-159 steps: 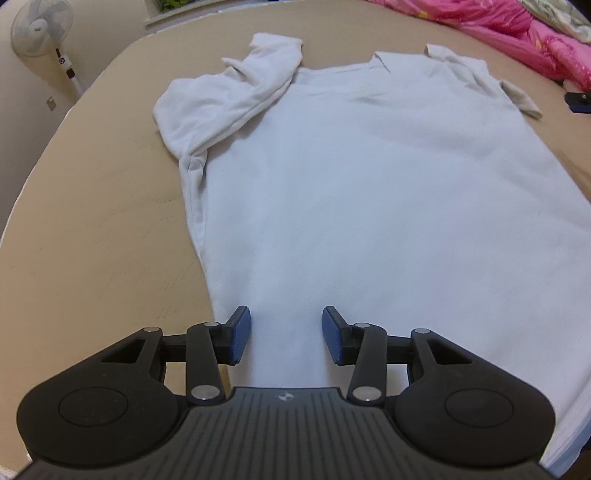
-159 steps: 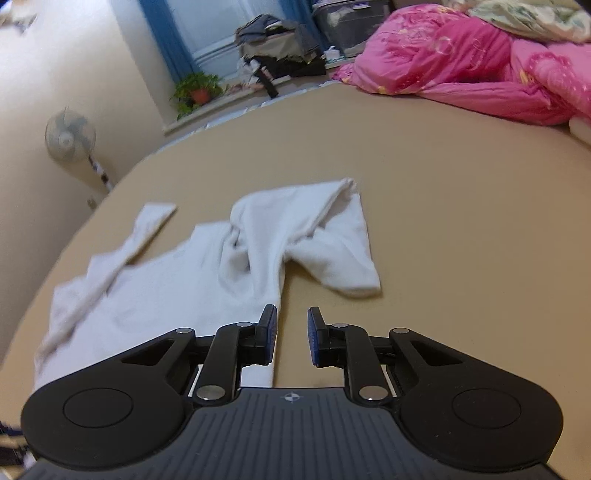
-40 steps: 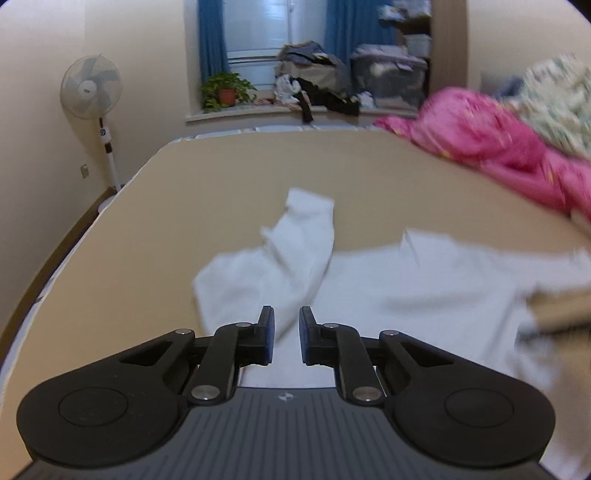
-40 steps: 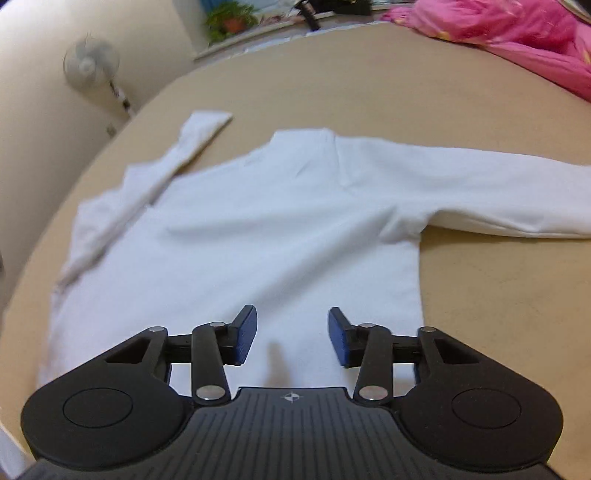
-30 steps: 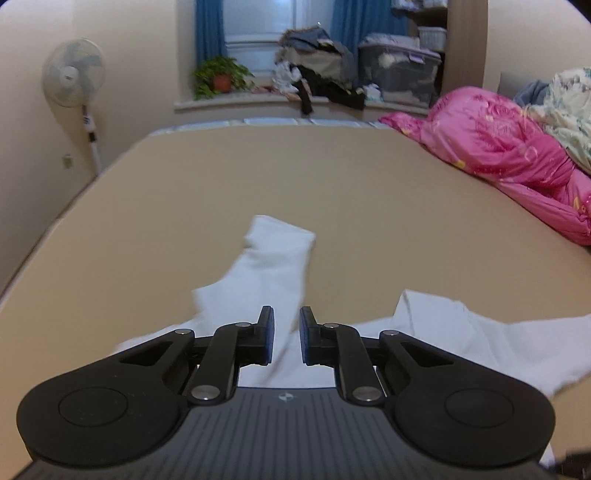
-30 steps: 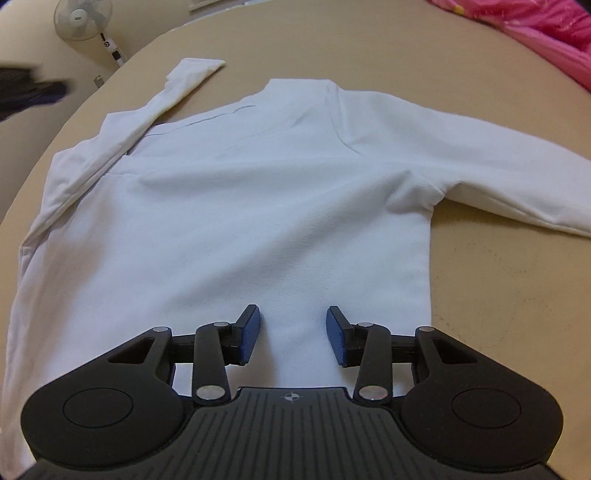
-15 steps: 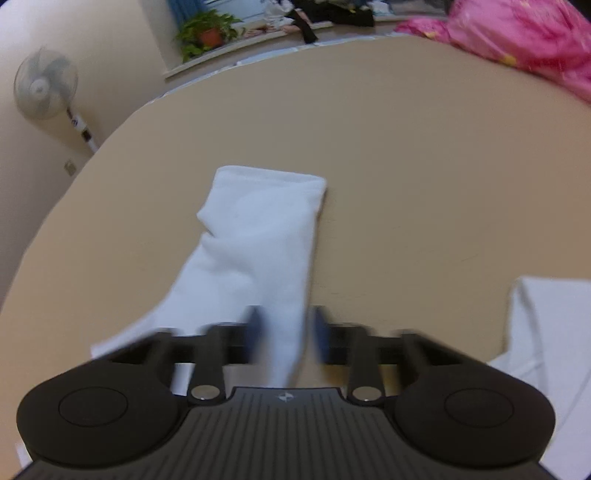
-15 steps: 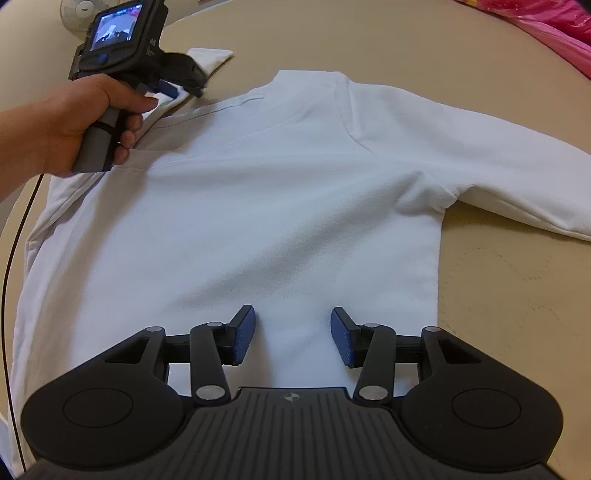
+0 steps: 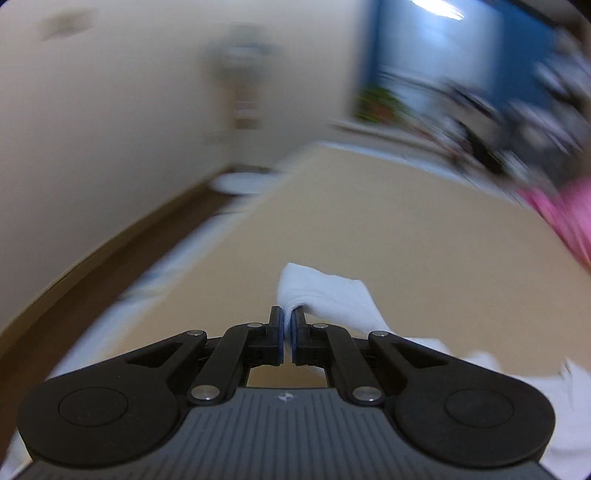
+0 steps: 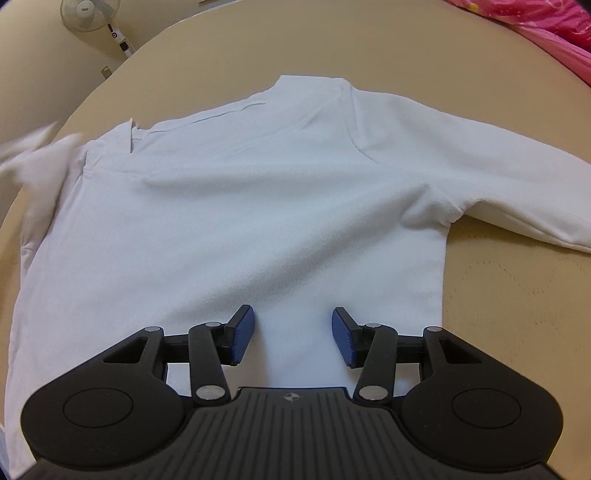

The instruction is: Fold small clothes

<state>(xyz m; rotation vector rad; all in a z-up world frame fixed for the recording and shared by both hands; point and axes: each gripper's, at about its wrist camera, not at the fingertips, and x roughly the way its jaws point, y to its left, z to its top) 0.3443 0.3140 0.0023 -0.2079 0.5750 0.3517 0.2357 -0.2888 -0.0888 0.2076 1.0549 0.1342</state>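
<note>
A white long-sleeved shirt (image 10: 258,206) lies spread flat on the tan bed, collar at the far side. Its right sleeve (image 10: 517,192) stretches out to the right. My right gripper (image 10: 293,334) is open and empty, just above the shirt's lower body. My left gripper (image 9: 287,325) is shut on the cuff end of the shirt's left sleeve (image 9: 332,299), which is lifted off the bed. In the right wrist view that sleeve (image 10: 40,162) is a blur at the far left.
The tan bed surface (image 10: 517,314) extends to the right of the shirt. A standing fan (image 10: 92,14) is at the far left by the wall. A pink duvet (image 10: 546,26) lies at the far right. The left wrist view is motion-blurred.
My left gripper closed on the left sleeve's cuff and swung up and left with it. The hand and left gripper have left the right wrist view. The right gripper stayed open and barely moved.
</note>
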